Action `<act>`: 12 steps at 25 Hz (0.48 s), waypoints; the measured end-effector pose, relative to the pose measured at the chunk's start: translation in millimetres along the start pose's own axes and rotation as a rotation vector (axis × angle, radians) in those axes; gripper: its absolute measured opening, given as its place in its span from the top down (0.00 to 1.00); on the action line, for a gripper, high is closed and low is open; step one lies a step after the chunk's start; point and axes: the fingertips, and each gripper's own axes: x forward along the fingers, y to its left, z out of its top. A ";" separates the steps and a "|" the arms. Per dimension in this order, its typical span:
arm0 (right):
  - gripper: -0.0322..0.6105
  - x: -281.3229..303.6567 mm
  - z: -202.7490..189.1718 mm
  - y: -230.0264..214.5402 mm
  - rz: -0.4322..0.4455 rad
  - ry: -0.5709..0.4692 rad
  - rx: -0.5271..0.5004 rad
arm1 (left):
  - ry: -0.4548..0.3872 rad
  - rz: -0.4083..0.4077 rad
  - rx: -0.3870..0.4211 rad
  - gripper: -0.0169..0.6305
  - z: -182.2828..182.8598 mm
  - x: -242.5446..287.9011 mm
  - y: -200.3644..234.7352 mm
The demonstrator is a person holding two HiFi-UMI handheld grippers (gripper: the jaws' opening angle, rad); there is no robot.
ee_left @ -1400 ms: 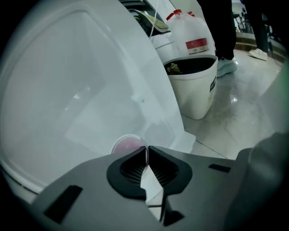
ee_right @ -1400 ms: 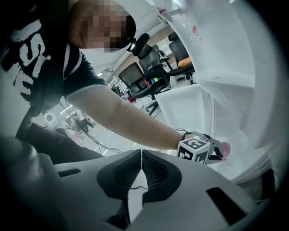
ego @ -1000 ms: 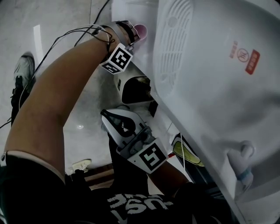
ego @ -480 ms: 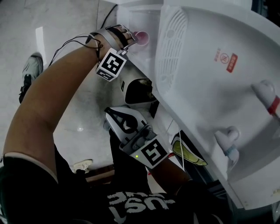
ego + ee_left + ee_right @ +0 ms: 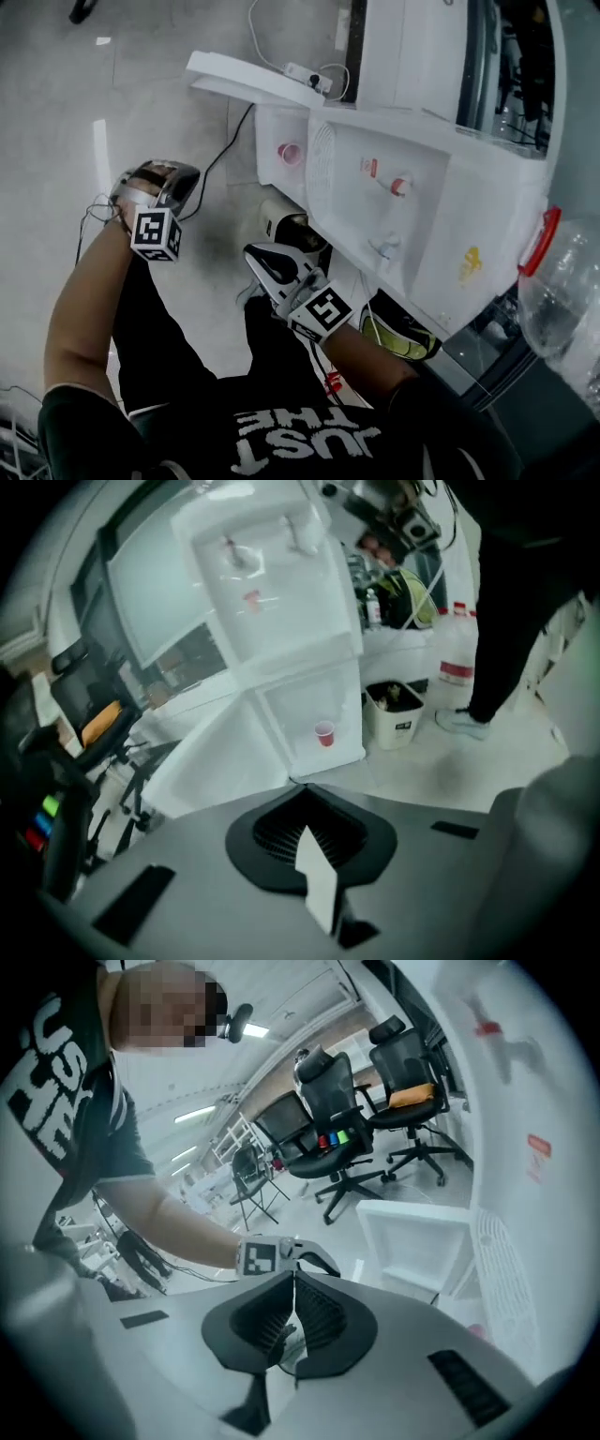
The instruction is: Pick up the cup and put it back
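My left tool (image 5: pixel 307 829) is closed on nothing, out over the floor (image 5: pixel 56 112), well apart from the dispenser (image 5: pixel 422 225). My right tool (image 5: pixel 293 1305) is closed and empty too. The pink cup (image 5: pixel 291 153) stands in the dispenser's lower compartment.

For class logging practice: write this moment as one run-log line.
cup: upright in dispenser cabinet, untouched | left gripper: shut, empty | right gripper: shut, empty

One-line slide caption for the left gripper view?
Shut, empty left gripper faces the pink cup standing in the water dispenser's open lower compartment.
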 end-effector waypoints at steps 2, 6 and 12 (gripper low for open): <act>0.89 -1.4 29.0 18.8 0.011 0.018 -0.017 | -0.005 0.010 -0.125 0.96 -3.2 -59.0 11.8; 0.89 -15.1 93.7 55.7 0.011 0.065 -0.068 | -0.063 0.048 -0.400 0.96 4.2 -168.2 45.2; 0.89 -27.5 214.7 101.2 -0.075 -0.020 -0.072 | -0.212 0.085 -0.456 0.96 34.2 -295.4 129.4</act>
